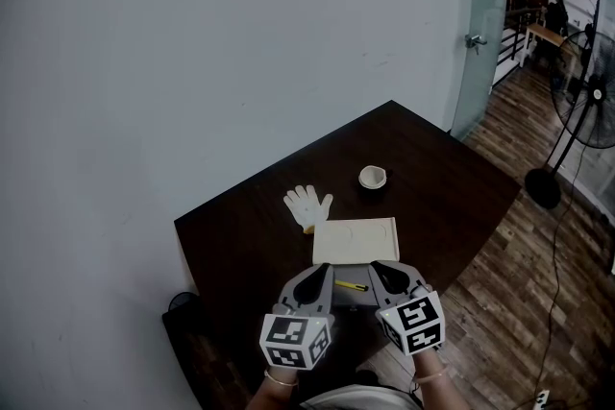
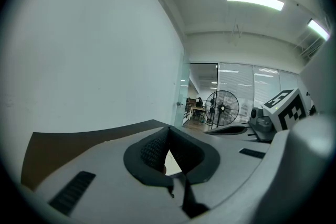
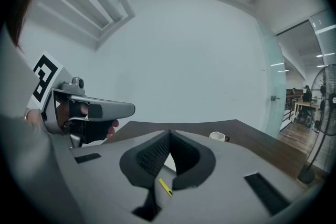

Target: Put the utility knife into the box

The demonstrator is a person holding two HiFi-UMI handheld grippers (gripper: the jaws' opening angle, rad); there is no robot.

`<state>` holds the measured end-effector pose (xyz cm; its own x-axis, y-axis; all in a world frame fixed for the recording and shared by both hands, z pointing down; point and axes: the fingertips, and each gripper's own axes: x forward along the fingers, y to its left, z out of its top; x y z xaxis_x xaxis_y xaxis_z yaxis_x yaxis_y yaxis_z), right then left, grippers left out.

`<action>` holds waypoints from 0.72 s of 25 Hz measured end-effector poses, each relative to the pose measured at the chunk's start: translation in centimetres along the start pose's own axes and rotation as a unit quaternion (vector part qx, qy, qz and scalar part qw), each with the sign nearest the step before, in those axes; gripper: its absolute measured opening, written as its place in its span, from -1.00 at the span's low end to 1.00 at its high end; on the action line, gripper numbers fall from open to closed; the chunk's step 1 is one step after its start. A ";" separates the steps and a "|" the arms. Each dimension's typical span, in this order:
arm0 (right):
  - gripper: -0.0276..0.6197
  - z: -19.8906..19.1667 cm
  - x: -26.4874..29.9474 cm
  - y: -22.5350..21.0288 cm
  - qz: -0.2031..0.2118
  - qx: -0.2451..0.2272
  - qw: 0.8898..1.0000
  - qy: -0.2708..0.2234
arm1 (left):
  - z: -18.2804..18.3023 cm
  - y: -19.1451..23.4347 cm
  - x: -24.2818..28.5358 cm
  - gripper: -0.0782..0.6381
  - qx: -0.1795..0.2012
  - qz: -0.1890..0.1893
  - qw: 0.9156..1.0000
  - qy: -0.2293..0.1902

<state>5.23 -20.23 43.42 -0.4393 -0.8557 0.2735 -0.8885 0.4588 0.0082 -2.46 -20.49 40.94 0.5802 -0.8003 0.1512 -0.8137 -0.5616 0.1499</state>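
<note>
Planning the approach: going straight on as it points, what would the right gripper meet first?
Probably the flat cream box; the right gripper, tongs shut, aims toward it. The yellow utility knife lies just left of that line. Its height is unclear.

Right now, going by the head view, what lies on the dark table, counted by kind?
utility knife: 1
box: 1
glove: 1
cup: 1
Total: 4

Dim, even indoor light; ceiling strips (image 2: 254, 0) glow far right; my gripper views bend and darken at the edges.
</note>
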 end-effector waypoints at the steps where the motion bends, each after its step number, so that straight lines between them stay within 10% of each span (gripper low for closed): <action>1: -0.89 0.0 0.0 -0.1 0.000 0.001 1.000 0.000 | 0.0 0.0 0.0 -0.73 0.000 0.000 1.000 0.001; 18: -0.89 0.6 -0.2 -0.5 -0.011 -0.012 1.000 0.001 | -0.6 0.1 0.5 -0.73 -0.003 0.000 1.000 0.015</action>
<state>5.67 -20.36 42.81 -0.4201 -0.8651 0.2740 -0.8942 0.4462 0.0378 -2.26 -20.83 41.60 0.5804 -0.7943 0.1797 -0.8140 -0.5595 0.1559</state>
